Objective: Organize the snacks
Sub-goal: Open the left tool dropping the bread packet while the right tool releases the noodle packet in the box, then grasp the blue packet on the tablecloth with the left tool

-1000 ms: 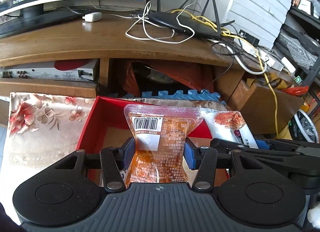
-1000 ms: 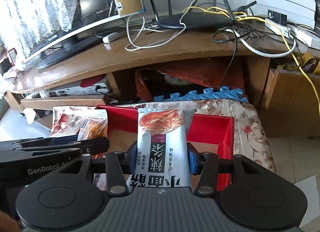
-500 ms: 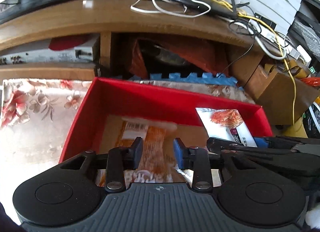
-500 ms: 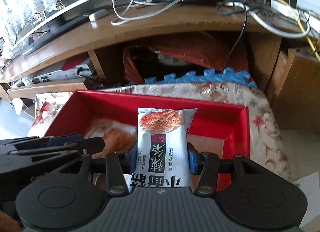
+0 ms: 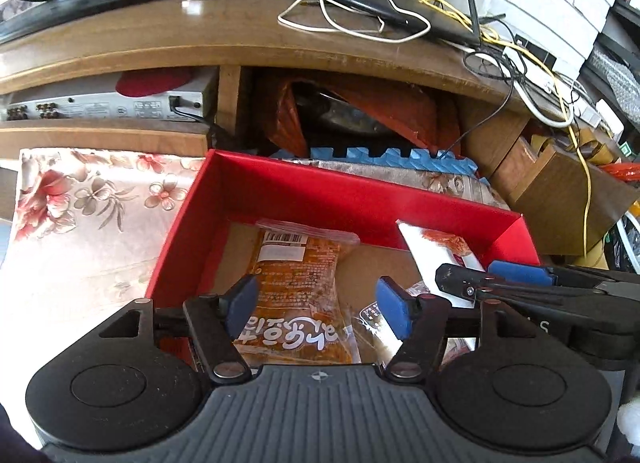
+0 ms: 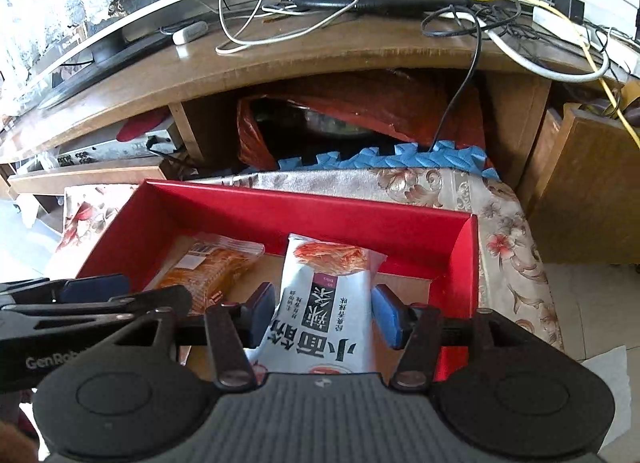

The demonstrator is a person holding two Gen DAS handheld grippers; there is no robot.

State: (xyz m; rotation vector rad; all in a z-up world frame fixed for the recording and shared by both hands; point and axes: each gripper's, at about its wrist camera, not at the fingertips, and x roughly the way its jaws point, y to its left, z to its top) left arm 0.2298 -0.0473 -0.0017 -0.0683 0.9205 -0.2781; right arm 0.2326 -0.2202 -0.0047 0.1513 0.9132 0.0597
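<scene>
The white noodle-snack packet (image 6: 324, 303) sits between the pads of my right hand-held gripper (image 6: 323, 313), standing tilted over the floor of the red box (image 6: 320, 215). The left pad looks to touch the packet's edge; at the right pad I cannot tell whether there is contact, so I can't say if I am pinching it or have let go. It reads as a light, puffy foil pouch: soft, slick, and likely full of brittle pieces, so I would take it across the flat middle with gentle pressure, not by the crimped top seam.

The orange snack packet (image 5: 296, 287) lies flat on the cardboard floor of the box, barcode end toward the far wall. My left hand-held gripper (image 5: 318, 305) is spread wide over it, both blue pads clear of the film, holding nothing. That pack seems limp and thin; gripping its side edges would work best.

A few smaller wrappers (image 5: 374, 319) lie beside it. The box rests on a floral cloth (image 5: 92, 199) in front of a wooden TV stand (image 5: 200, 35).
</scene>
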